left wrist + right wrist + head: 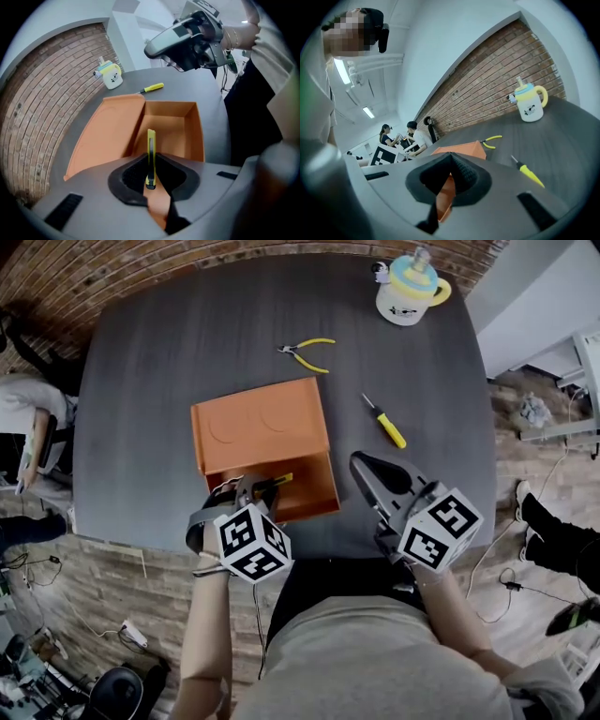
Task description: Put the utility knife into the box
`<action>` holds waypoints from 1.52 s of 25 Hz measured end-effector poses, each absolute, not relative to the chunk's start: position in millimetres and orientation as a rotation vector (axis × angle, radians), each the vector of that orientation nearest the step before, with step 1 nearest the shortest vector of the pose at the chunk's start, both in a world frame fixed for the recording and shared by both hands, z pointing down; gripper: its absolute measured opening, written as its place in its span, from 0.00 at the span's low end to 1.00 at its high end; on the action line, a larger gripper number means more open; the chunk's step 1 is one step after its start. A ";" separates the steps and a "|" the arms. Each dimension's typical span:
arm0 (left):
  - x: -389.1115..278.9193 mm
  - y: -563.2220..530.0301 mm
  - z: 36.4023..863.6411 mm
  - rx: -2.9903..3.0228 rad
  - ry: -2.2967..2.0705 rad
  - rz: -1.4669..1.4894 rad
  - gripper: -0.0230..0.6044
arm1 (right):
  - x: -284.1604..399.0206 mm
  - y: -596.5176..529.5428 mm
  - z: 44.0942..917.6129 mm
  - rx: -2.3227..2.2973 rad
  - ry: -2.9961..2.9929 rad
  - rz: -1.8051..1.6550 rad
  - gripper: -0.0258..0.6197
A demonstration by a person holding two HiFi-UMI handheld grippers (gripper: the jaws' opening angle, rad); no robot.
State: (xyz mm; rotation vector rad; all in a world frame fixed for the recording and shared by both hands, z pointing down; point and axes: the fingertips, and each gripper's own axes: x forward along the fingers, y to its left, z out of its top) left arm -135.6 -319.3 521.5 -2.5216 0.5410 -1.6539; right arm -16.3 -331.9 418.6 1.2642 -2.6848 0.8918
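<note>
An orange box [262, 423] lies open at the middle of the dark table, its lid folded back flat and its empty compartment [169, 125] facing me. My left gripper [253, 487] is at the compartment's near-left corner, shut on a yellow utility knife [279, 481]. The utility knife [151, 143] stands edge-on between the jaws and points over the open compartment. To the right of the box my right gripper [364, 470] is shut with nothing in it. In its own view the right gripper [449, 159] has the box [461, 150] just beyond its jaws.
Yellow-handled pliers [305, 351] lie beyond the box. A yellow screwdriver [386, 423] lies to its right. A white mug with a blue lid [410, 287] stands at the far right corner. The table's near edge runs just under both grippers. People sit far off [401, 136].
</note>
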 end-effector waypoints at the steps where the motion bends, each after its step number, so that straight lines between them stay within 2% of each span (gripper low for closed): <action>1: -133.2 -318.8 525.8 -2.515 0.506 -1.673 0.14 | -15.3 -332.1 419.4 1.263 -2.682 0.900 0.05; 15: -123.3 -315.9 558.7 -2.478 0.338 -1.849 0.13 | 1.8 -333.5 431.9 1.276 -2.639 0.957 0.05; 28: -126.0 -318.5 556.0 -2.513 0.348 -1.799 0.15 | -3.7 -325.4 428.0 1.291 -2.647 0.948 0.05; 38: -130.6 -319.5 516.4 -2.507 0.421 -1.683 0.16 | -6.6 -298.1 414.3 1.325 -2.667 0.916 0.05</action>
